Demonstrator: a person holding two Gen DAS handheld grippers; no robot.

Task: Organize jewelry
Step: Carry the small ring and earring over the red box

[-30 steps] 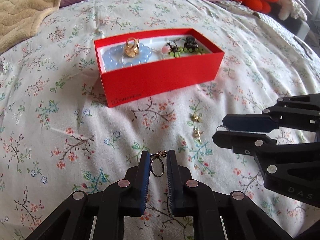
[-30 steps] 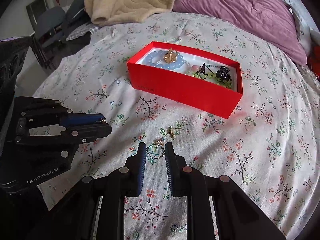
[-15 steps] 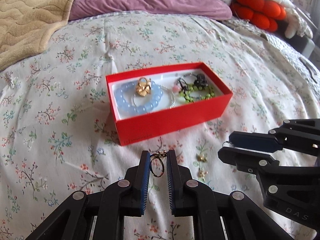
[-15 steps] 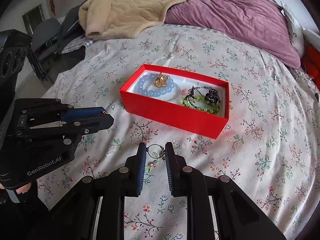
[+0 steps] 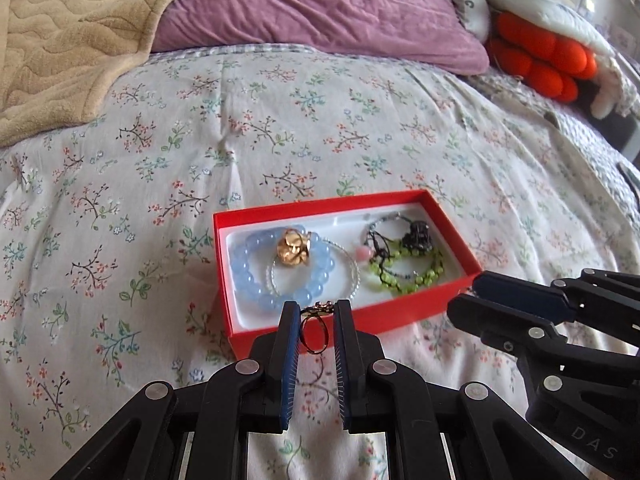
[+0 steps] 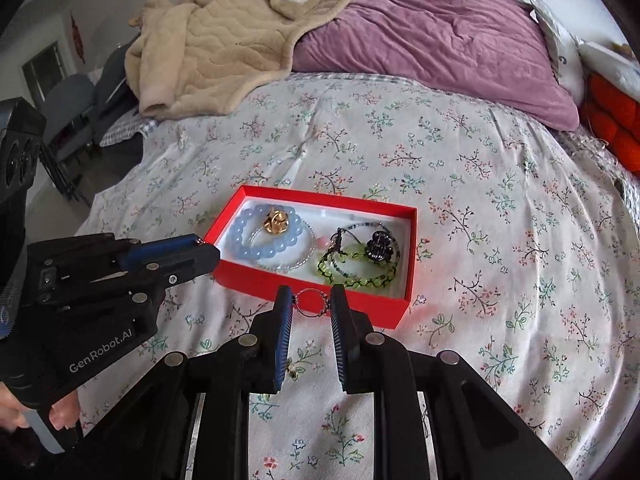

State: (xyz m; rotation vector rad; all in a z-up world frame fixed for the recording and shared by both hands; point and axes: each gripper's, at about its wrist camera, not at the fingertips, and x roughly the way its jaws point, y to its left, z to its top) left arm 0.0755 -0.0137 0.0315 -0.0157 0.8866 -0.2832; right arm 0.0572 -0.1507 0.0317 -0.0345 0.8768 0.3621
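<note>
A red jewelry box (image 5: 404, 312) lies open on the flowered bedspread; it also shows in the right wrist view (image 6: 340, 296). Inside are a blue bead bracelet (image 5: 256, 276), a gold flower ring (image 5: 294, 247), a green bead bracelet (image 5: 416, 276) and a black clip (image 5: 418, 236). My left gripper (image 5: 315, 320) is shut on a gold ring (image 5: 315, 332), held just before the box's near wall. My right gripper (image 6: 309, 300) is shut on a thin wire hoop earring (image 6: 312, 302), also at the box's near wall.
A beige blanket (image 6: 216, 44) and a purple pillow (image 6: 432, 44) lie at the bed's far end. An orange cushion (image 5: 540, 56) sits far right. A small gold earring (image 6: 294, 370) lies on the bedspread under my right gripper.
Both grippers have risen and moved forward toward the box, each carrying its piece. The box now sits lower and closer in both views.
</note>
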